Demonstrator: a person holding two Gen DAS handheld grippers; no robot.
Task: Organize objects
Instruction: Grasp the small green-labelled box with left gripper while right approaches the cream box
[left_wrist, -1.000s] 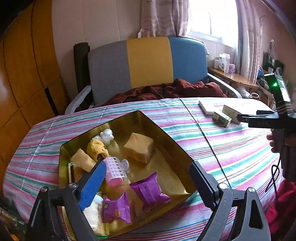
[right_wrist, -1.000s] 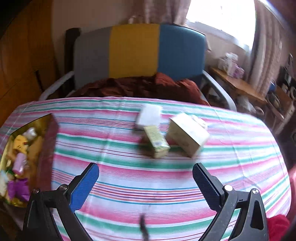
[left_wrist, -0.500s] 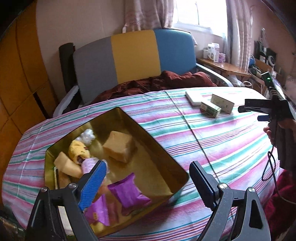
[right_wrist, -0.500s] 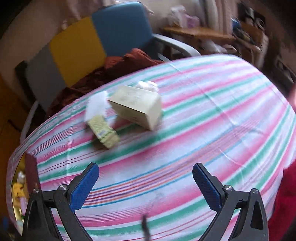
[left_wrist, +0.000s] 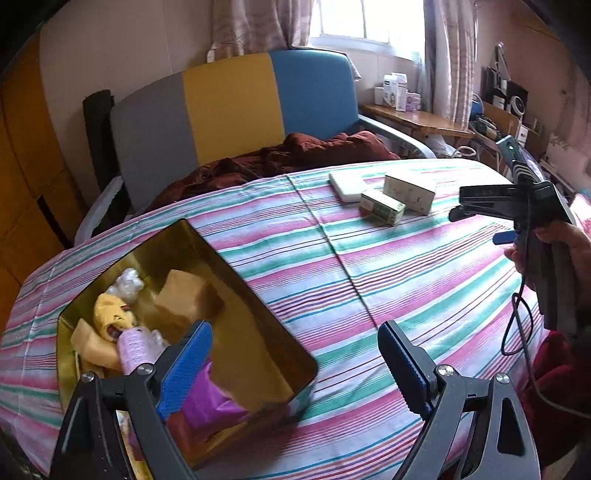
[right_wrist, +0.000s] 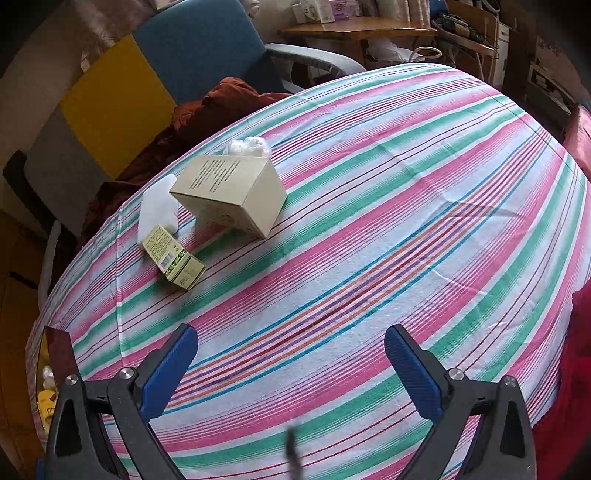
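1. The gold tin (left_wrist: 236, 266) stands near the left edge of the table, on the striped cloth (left_wrist: 424, 280). Inside it lie a tan block (left_wrist: 184, 299), a yellow packet (left_wrist: 110, 314), a pink roller (left_wrist: 135, 347), a white wad (left_wrist: 129, 282) and a purple packet (left_wrist: 210, 402).
2. Three boxes sit close together toward the far edge of the table: a beige carton (right_wrist: 232, 194), a small green box (right_wrist: 173, 256) just beside it, and a flat white box (right_wrist: 157, 210) behind the green one. A crumpled clear wad (right_wrist: 247, 146) lies at the far side of the carton.
3. The left gripper (left_wrist: 295, 373) hangs over the near right corner of the tin; its blue pads are wide apart and hold nothing.
4. The right gripper (right_wrist: 290, 373) is over the bare cloth, well apart from the boxes, jaws wide apart and empty. From the left wrist view, a hand (left_wrist: 569, 251) holds its handle near the right edge of the table.
5. Behind the table stands a chair (left_wrist: 229, 107) with a grey, yellow and blue back, and a dark red blanket (left_wrist: 295, 155) on its seat.
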